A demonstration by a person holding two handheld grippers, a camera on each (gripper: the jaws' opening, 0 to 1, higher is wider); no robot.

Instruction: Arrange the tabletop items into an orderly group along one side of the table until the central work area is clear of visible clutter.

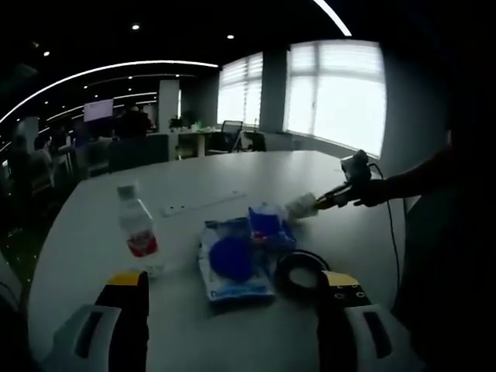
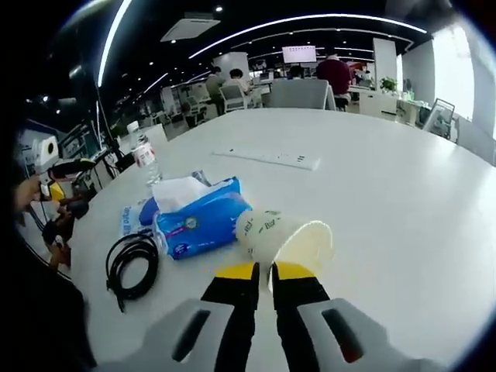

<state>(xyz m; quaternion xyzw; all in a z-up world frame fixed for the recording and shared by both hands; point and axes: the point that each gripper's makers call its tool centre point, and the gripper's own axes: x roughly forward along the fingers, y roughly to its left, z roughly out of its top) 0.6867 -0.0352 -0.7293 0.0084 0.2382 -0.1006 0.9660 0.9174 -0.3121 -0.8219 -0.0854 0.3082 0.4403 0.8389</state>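
My right gripper [image 2: 271,273] is shut on the rim of a white paper cup [image 2: 267,231] with green print, which is tipped on its side next to a blue tissue pack [image 2: 203,219]. Seen from the left gripper view, that right gripper [image 1: 329,201] reaches in from the right with the cup [image 1: 302,208] at its tip. My left gripper [image 1: 234,288] stands open and holds nothing. Beyond it lie a flat blue packet [image 1: 232,263], the tissue pack [image 1: 269,222] and a coiled black cable [image 1: 298,270]. A water bottle [image 1: 138,226] with a red label stands upright to the left.
A white power strip [image 2: 267,157] lies farther across the round white table [image 2: 387,201]. The bottle [image 2: 142,159] stands by the table's far left edge, the cable [image 2: 132,265] near the front left. A person's hand holds the left gripper [image 2: 58,174]. Office desks and people sit in the background.
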